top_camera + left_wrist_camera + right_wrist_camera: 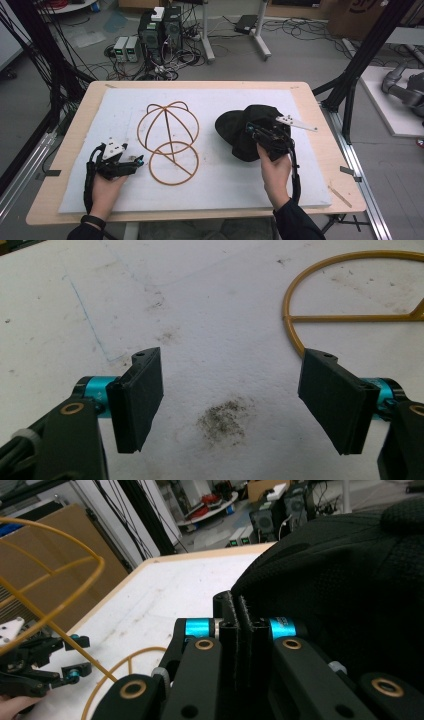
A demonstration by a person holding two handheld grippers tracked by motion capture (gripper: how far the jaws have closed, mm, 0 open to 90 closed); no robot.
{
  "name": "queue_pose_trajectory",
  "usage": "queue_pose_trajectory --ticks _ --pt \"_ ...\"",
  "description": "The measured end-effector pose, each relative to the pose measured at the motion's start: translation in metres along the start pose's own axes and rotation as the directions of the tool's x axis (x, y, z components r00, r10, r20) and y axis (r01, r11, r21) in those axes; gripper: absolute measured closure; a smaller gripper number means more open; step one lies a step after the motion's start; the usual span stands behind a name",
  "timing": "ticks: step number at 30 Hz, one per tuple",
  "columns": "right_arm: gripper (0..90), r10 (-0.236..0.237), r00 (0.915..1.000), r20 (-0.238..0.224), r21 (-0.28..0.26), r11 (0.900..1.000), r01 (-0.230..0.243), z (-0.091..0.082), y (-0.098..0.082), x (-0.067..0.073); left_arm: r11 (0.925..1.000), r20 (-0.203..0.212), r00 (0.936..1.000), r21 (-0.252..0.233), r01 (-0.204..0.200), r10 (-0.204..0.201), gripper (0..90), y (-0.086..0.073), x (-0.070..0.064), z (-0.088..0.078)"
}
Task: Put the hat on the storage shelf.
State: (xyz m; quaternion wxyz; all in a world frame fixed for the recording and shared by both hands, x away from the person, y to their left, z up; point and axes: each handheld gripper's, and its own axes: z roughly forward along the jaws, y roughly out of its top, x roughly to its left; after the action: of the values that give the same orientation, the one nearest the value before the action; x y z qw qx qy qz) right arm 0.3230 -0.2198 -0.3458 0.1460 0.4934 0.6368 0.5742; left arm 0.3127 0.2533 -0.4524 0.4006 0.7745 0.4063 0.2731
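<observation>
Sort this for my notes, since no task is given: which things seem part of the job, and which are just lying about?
Likely in the job:
- black cap, edge pinched by the right claw
- gold wire hat stand
- left claw, open beside the stand's base ring

Lying about:
- computer boxes and cables on the floor
- cardboard box

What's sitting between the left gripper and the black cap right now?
The gold wire hat stand stands between the left gripper and the black cap on the white mat, seen in the high view.
</observation>
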Motion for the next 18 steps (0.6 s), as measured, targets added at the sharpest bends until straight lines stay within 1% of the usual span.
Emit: queue_pose_trajectory --ticks 2,4,8,9,12,13,17,18 --pt "88.8 -0.003 1.0000 -0.006 0.000 1.000 0.003 -0.001 0.002 0.001 1.0000 0.001 1.0000 0.000 0.000 0.000 26.2 0.000 0.000 0.000" --pt "88.9 -0.013 0.9996 -0.025 -0.013 1.000 0.013 -0.005 0.007 0.006 1.0000 0.001 1.0000 0.003 0.000 0.000 26.2 0.000 0.000 0.000" --pt "88.8 -0.021 0.9988 -0.043 -0.027 0.999 0.020 -0.011 0.015 0.012 1.0000 0.000 1.0000 0.008 -0.004 0.004 26.2 0.000 0.000 0.000" --pt "88.8 -0.031 0.9986 -0.043 -0.033 0.999 0.029 -0.013 0.017 0.013 1.0000 -0.001 1.0000 0.008 -0.003 0.003 26.2 0.000 0.000 0.000" --pt "88.9 -0.033 0.9981 -0.052 -0.037 0.999 0.031 -0.015 0.021 0.016 1.0000 0.000 1.0000 0.008 -0.004 0.004 26.2 0.000 0.000 0.000" --pt "88.9 -0.027 0.9972 -0.070 -0.049 0.999 0.023 -0.019 0.027 0.019 1.0000 0.000 1.0000 0.008 -0.004 0.004 26.2 0.000 0.000 0.000" --pt "88.8 -0.034 0.9950 -0.094 -0.063 0.998 0.028 -0.024 0.037 0.026 0.9999 0.001 1.0000 0.009 -0.005 0.005 26.1 0.000 0.000 0.000" --pt "88.8 -0.034 0.9950 -0.094 -0.063 0.998 0.028 -0.024 0.037 0.026 0.9999 0.001 1.0000 0.009 -0.005 0.005 26.2 0.000 0.000 0.000"
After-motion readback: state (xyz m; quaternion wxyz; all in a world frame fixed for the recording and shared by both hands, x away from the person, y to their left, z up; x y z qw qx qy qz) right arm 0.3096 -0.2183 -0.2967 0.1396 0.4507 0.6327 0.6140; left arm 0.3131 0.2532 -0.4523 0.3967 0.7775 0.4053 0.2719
